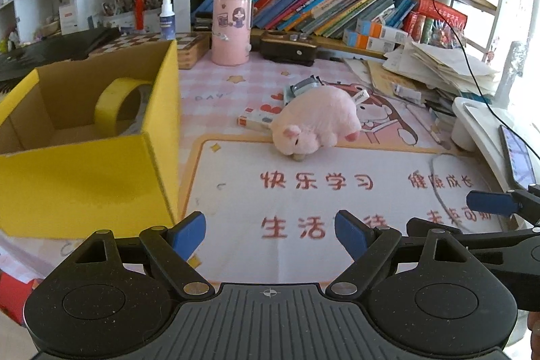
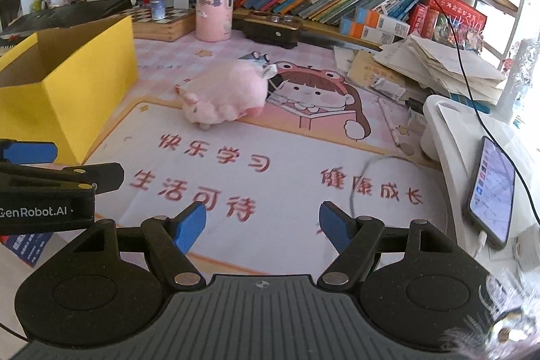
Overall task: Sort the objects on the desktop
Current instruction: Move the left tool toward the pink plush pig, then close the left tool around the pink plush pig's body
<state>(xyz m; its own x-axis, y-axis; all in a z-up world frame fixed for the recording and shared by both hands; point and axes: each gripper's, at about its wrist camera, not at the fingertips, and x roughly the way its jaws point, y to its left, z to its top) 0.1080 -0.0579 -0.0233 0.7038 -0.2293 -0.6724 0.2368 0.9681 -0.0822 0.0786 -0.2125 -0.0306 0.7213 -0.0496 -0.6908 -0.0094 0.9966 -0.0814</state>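
1. Now I am holding my left gripper [image 1: 270, 233] with its jaws standing wide apart and nothing between them; my right gripper [image 2: 263, 225] is likewise gaping a little less wide, also empty.
2. Both are hovering side by side over the near part of the pink desk mat [image 1: 303, 164], pointing down and forward.
3. Straight ahead of both, well apart from the pads, one pink plush pig [image 1: 315, 120] is lying on the mat, long axis running across my view, snout toward the left and near side. From the left view it is sitting slightly right of centre; from the right view slightly left, so it is lying between my two hands, and I am judging neither clearly nearer.
4. Just behind the pig, one small printed box [image 1: 254, 120] and one grey-green toy [image 1: 302, 88] are peeking out.
5. Off to the left, one yellow cardboard box [image 1: 87, 177] is standing open, with one roll of yellow tape [image 1: 116, 105] inside; my left hand is the nearer to it.
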